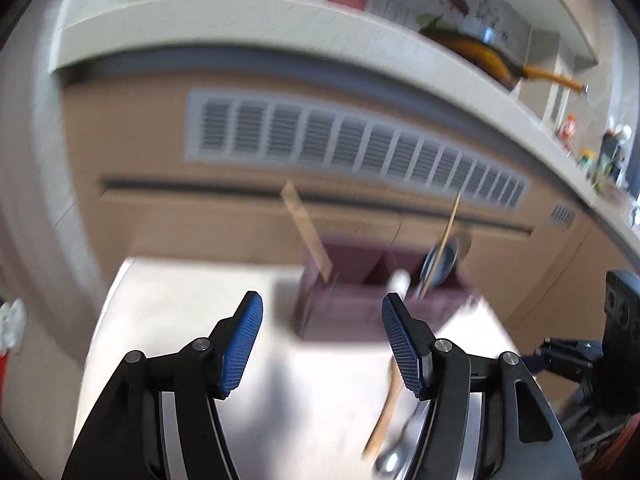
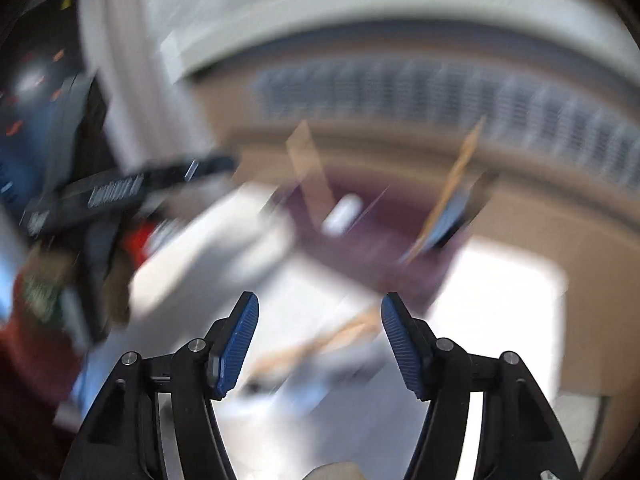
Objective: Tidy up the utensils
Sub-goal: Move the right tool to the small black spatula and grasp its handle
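A dark maroon utensil holder (image 1: 352, 304) stands on a white table (image 1: 180, 320). A flat wooden utensil (image 1: 306, 232), a thin chopstick (image 1: 444, 240) and a blue-grey spoon (image 1: 442, 266) stick out of it. My left gripper (image 1: 322, 344) is open and empty, just in front of the holder. A wooden-handled utensil (image 1: 386, 412) and a metal spoon (image 1: 390, 460) lie on the table by its right finger. In the blurred right wrist view the holder (image 2: 372, 224) is ahead, and my right gripper (image 2: 320, 344) is open and empty above a wooden utensil (image 2: 320, 348) on the table.
A beige cabinet front with a long vent grille (image 1: 352, 148) stands behind the table under a pale counter (image 1: 280, 20). A yellow pan (image 1: 492, 60) and bottles (image 1: 600, 152) sit on the counter. The other gripper (image 2: 120, 192) shows at left.
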